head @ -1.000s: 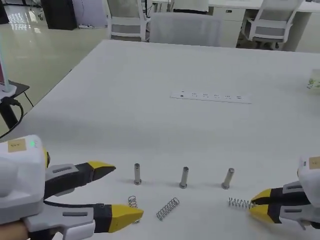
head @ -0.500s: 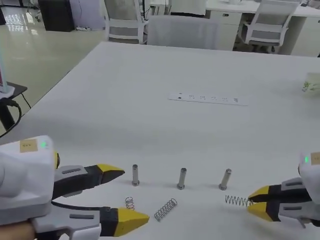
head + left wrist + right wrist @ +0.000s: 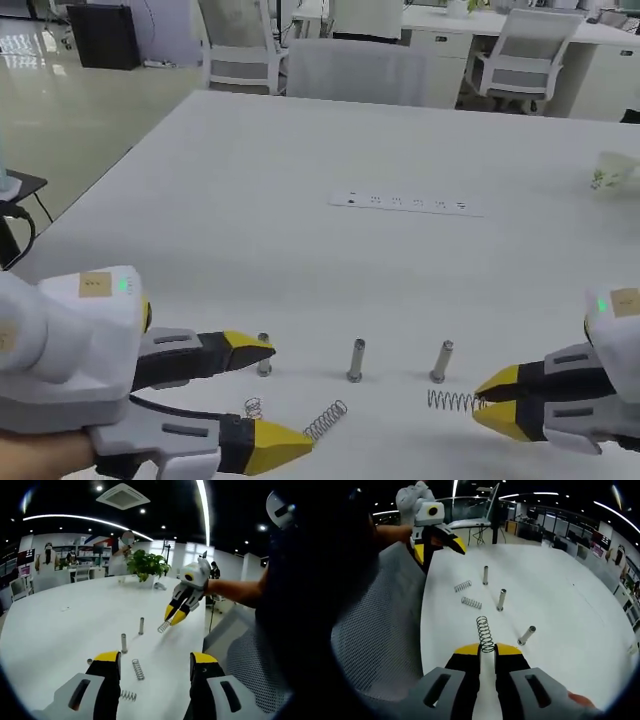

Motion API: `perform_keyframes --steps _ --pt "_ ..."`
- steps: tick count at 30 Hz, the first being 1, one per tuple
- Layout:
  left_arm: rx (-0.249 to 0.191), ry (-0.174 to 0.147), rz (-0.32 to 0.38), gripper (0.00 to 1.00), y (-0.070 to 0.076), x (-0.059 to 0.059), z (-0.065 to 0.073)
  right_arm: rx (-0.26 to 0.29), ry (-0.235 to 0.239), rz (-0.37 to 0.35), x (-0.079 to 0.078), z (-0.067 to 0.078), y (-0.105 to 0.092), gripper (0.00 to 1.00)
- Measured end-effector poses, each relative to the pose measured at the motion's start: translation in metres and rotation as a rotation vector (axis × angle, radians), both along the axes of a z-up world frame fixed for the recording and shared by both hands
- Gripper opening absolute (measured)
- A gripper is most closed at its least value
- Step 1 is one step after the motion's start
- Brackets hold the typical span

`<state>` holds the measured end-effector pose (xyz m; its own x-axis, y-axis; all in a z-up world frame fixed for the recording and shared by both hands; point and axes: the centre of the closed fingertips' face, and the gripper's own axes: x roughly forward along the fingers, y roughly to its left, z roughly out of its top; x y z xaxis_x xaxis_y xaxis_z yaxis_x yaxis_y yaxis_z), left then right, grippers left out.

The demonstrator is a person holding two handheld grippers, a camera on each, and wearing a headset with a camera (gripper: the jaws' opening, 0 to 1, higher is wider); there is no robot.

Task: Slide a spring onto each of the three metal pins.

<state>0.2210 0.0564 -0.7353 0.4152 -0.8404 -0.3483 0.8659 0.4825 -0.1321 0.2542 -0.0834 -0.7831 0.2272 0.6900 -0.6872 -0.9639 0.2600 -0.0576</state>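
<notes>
Status: 0 of 3 pins loaded. All three pins stand upright in a row on the desk (image 3: 350, 270), and each shaft is bare: left pin (image 3: 263, 362), middle pin (image 3: 357, 360), right pin (image 3: 441, 361).

Right hand-held gripper (image 3: 483, 399): jaws together, clamped on one end of the held spring (image 3: 450, 401). In the right gripper view the coil sticks straight out from the closed tips. Its free end points toward the row and lies near the right pin, but is neither touching it nor over its top. In the left gripper view this spring appears lifted clear of the desk.

Left hand-held gripper (image 3: 288, 395): jaws wide apart, nothing between them. The upper tip sits just in front of the left pin and hides part of it.

Two springs lie on the desk in front of the row:
- long loose spring (image 3: 326, 420), lying at a slant between the left and middle pins and nearer the person.
- short loose spring (image 3: 252, 407), just beside the left gripper's lower jaw. Whether it stands on end or lies flat I cannot tell.

Judgement: first spring picked up, seating not yet begun. Left to do: align and slide on the held spring, then pick up and seat the other two.
</notes>
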Motion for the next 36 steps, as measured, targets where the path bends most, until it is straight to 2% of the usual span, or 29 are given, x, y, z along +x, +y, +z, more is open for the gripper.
perform_keyframes --steps 10,21,36 --pt "-0.016 -0.023 -0.065 0.47 -0.015 0.001 0.006 0.004 -0.017 0.076 -0.014 0.023 0.026 0.08" --pt "0.010 -0.062 -0.142 0.41 -0.031 0.000 0.012 -0.002 -0.035 0.145 -0.023 0.038 0.047 0.08" --pt "0.008 -0.107 -0.204 0.30 -0.046 0.000 0.019 -0.001 -0.060 0.201 -0.029 0.057 0.062 0.08"
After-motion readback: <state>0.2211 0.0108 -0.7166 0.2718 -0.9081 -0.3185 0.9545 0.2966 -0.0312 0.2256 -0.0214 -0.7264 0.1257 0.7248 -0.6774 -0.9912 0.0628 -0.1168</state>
